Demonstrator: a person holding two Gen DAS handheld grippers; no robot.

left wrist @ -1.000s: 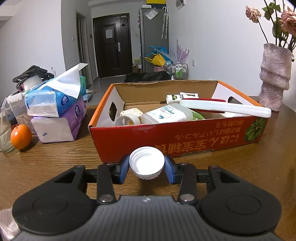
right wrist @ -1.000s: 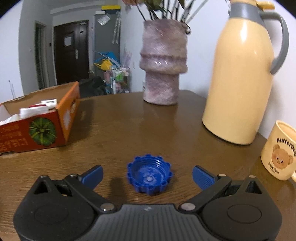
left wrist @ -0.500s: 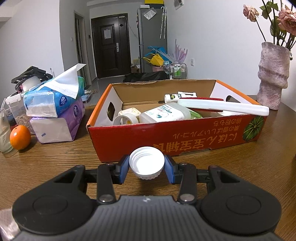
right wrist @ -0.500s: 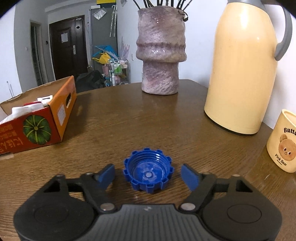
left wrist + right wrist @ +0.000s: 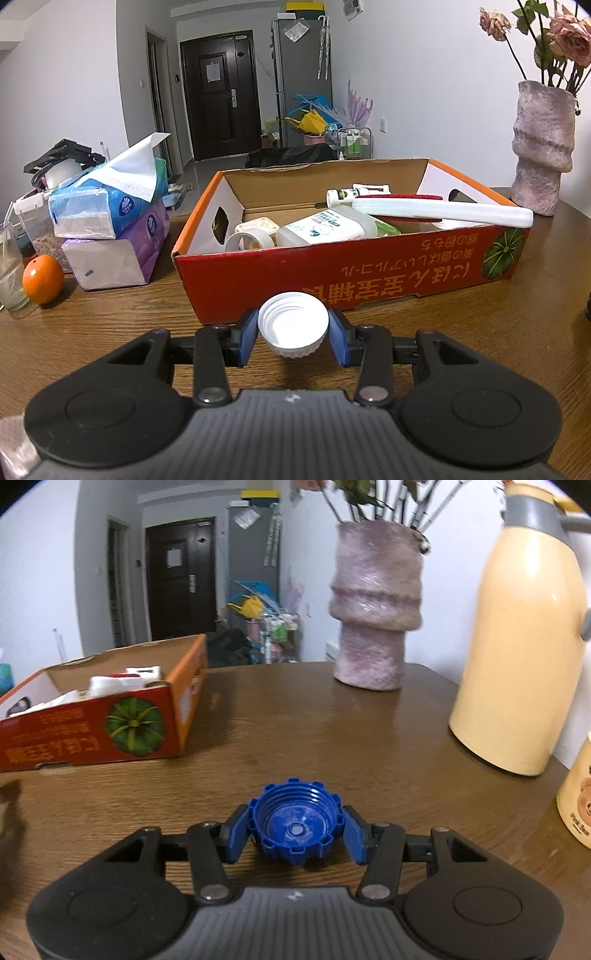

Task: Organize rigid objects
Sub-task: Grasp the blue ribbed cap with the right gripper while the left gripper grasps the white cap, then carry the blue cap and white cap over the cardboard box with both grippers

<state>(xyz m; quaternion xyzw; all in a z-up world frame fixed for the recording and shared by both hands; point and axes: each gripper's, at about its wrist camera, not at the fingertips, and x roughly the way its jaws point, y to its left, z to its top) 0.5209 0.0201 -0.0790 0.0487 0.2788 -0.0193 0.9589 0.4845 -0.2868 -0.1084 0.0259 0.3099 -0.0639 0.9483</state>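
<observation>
Left gripper [image 5: 293, 334]: blue pads pressed against both sides of a white ribbed plastic screw cap [image 5: 293, 324], open side up, held clear of the table. Directly ahead, close, stands the red-and-orange cardboard box [image 5: 369, 273] with a pumpkin print; inside it lie a white plastic bottle [image 5: 328, 230], a roll of tape [image 5: 248, 242] and a long white tool [image 5: 443, 212] resting across the far corner.

Right gripper [image 5: 295, 829]: pads closed onto a blue notched plastic screw cap [image 5: 295, 821], open side up. Whether this cap is lifted or resting on the wood, cannot tell. The same box sits ahead-left, well apart.

Risks, as judged:
- Both caps are round, hard and shallow; pad contact is narrow, so a tilt or loosened squeeze could let one pop out and roll.
- The left cap sits below the box's front wall; a straight push forward would knock it against the cardboard.
- The long tool overhangs the rim and could be bumped on the drop.

Surface: dark wood-grain table [image 5: 295, 731], slightly glossy. Ahead-right of the right gripper: pink textured vase [image 5: 376, 613], cream thermos jug [image 5: 517, 642]. Ahead-left of the left gripper: stacked tissue packs [image 5: 110, 221], an orange [image 5: 42, 273]. Behind: white walls, dark door.
</observation>
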